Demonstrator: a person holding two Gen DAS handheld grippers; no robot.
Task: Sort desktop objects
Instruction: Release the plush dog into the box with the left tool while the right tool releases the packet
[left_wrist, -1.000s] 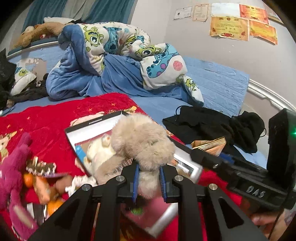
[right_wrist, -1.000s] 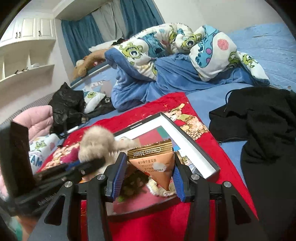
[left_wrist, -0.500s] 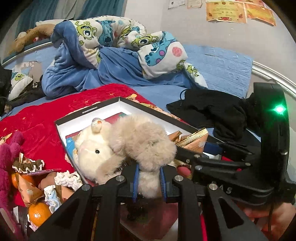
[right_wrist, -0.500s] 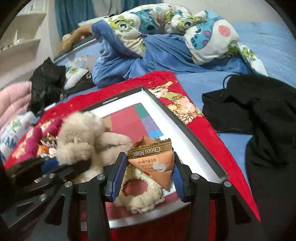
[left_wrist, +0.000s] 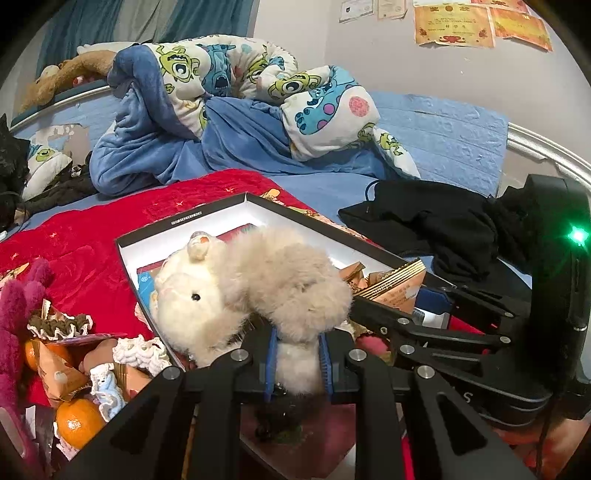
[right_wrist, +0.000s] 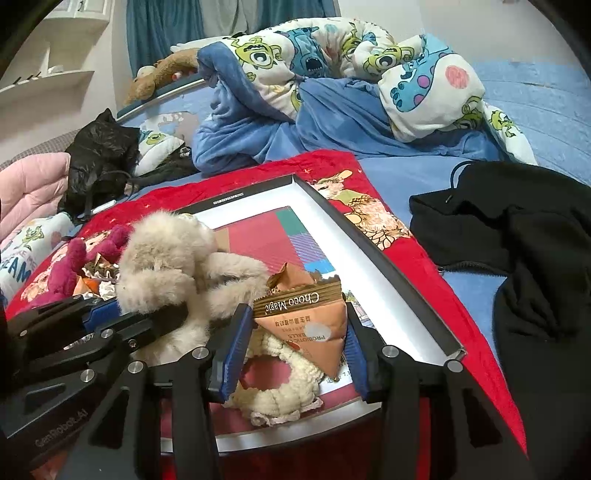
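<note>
My left gripper (left_wrist: 297, 363) is shut on a beige plush toy (left_wrist: 266, 288) and holds it over the left part of a shallow black-rimmed box (left_wrist: 325, 230). My right gripper (right_wrist: 291, 350) is shut on a brown triangular Choco Magic snack packet (right_wrist: 310, 321) over the same box (right_wrist: 373, 251). The plush also shows in the right wrist view (right_wrist: 173, 258), held by the left gripper (right_wrist: 122, 317). A cream knitted ring (right_wrist: 273, 391) lies in the box under the packet.
Left of the box on the red blanket (left_wrist: 92, 229) lie a pink plush (left_wrist: 18, 306), tangerines (left_wrist: 75, 422), snack packets and lace-trimmed items. Black clothes (right_wrist: 517, 258) lie to the right. A bunched monster-print duvet (left_wrist: 236, 85) lies behind.
Both grippers have moved forward and lower over the box, each still holding its object. The plush now hangs over the box's left side and the packet sits lower, near the knitted ring.
</note>
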